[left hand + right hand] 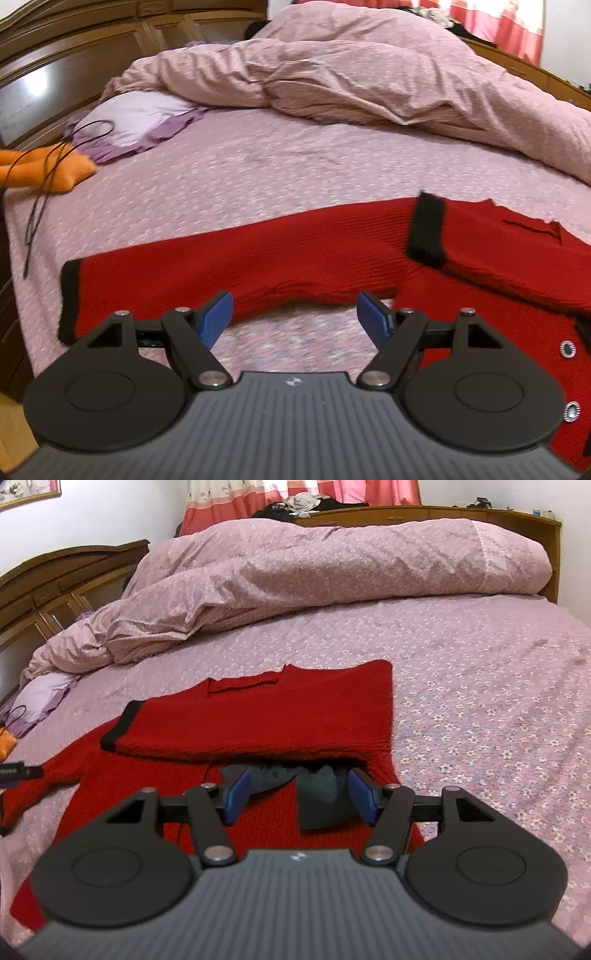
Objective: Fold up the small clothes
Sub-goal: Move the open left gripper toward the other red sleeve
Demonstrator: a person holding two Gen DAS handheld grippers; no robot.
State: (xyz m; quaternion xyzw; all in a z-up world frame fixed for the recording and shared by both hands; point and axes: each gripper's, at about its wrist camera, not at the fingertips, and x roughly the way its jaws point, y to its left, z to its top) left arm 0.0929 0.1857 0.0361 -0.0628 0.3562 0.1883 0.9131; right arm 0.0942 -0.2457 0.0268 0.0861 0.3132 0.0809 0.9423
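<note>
Left gripper [295,319]: jaws wide apart, nothing between them, only bedsheet [258,177] below. Right gripper [295,795]: jaws moderately apart over a dark grey patch [317,801] of fabric, not pressing on it. Red sweater [258,712] lies flat on the pink flowered sheet, one black-cuffed sleeve [122,725] folded across the body. Beyond it, a rumpled pink duvet [295,572], then a wooden headboard [55,576] and pink curtains [332,491]. Left view alone shows the outstretched sleeve [221,254], silver buttons [567,348], an orange item [55,170], a black cord [37,214] and a lilac pillow [136,118].
</note>
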